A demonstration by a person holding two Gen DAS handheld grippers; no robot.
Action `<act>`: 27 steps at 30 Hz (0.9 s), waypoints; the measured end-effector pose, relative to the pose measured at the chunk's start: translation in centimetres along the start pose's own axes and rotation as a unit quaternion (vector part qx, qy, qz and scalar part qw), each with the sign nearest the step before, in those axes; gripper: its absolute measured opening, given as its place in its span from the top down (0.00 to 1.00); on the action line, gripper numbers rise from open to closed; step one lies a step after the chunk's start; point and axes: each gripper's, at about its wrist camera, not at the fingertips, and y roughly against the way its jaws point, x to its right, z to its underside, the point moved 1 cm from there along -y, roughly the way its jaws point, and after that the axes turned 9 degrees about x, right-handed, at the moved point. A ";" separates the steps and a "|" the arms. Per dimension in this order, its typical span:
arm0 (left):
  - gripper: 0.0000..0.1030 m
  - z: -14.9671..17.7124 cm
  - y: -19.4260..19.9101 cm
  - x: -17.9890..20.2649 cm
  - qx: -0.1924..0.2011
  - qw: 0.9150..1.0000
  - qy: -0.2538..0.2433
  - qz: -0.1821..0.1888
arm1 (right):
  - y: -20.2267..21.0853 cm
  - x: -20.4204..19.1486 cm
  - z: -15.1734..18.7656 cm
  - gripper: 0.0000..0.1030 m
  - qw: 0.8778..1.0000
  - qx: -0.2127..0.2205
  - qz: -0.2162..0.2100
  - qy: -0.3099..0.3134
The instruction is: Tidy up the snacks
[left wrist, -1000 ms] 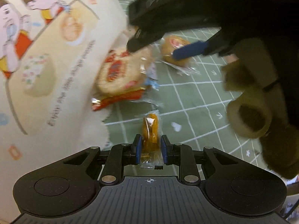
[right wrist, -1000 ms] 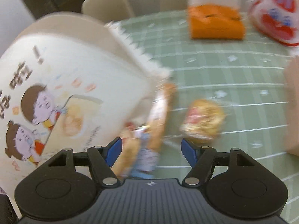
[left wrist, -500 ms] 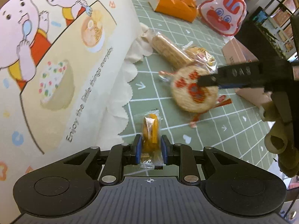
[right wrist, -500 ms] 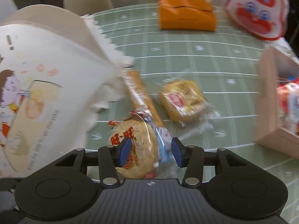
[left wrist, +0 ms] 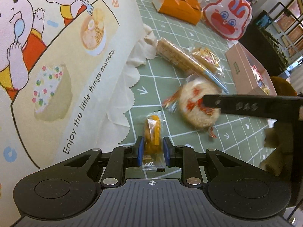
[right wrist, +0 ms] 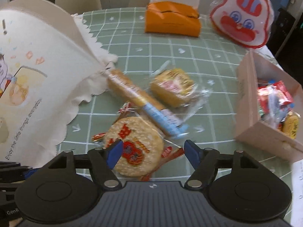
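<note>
My left gripper (left wrist: 151, 149) is shut on a small orange snack in clear wrap (left wrist: 151, 130), just above the green checked tablecloth (left wrist: 236, 130). My right gripper (right wrist: 153, 149) hangs over a round rice cracker in red-printed wrap (right wrist: 136, 145); its jaws are opening. The left pad overlaps the cracker's edge and the right pad stands clear of it. In the left wrist view that gripper's black finger (left wrist: 246, 106) crosses the same cracker (left wrist: 195, 104).
A long biscuit pack (right wrist: 132, 92) and a square yellow cake pack (right wrist: 174, 87) lie beyond the cracker. A cardboard box of snacks (right wrist: 250, 98) stands at right, a big cartoon-printed bag (right wrist: 37, 66) at left. At the back are an orange tissue box (right wrist: 170, 20) and a rabbit-face bag (right wrist: 242, 15).
The right jaws closed in on the round cracker, drew it away from the bag, and now stand wider apart. The left gripper kept its hold on the orange snack.
</note>
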 end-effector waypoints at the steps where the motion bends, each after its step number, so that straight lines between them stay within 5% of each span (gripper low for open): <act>1: 0.75 0.0 0.0 0.0 0.000 1.000 0.002 0.000 | -0.3 -0.4 0.2 0.30 1.000 -0.001 0.000 0.003; 12: 0.75 -0.5 -0.5 0.2 0.001 1.000 0.002 0.000 | 0.6 0.7 3.3 0.31 0.999 -0.014 -0.041 -0.021; 19: 0.75 -0.6 -0.7 0.2 0.004 1.000 0.005 0.002 | 2.2 1.5 5.3 0.31 1.000 0.002 0.000 0.014; 27: 0.75 -0.5 -0.6 0.1 0.006 1.000 0.008 0.002 | 1.5 0.7 2.3 0.28 0.998 0.045 -0.044 -0.023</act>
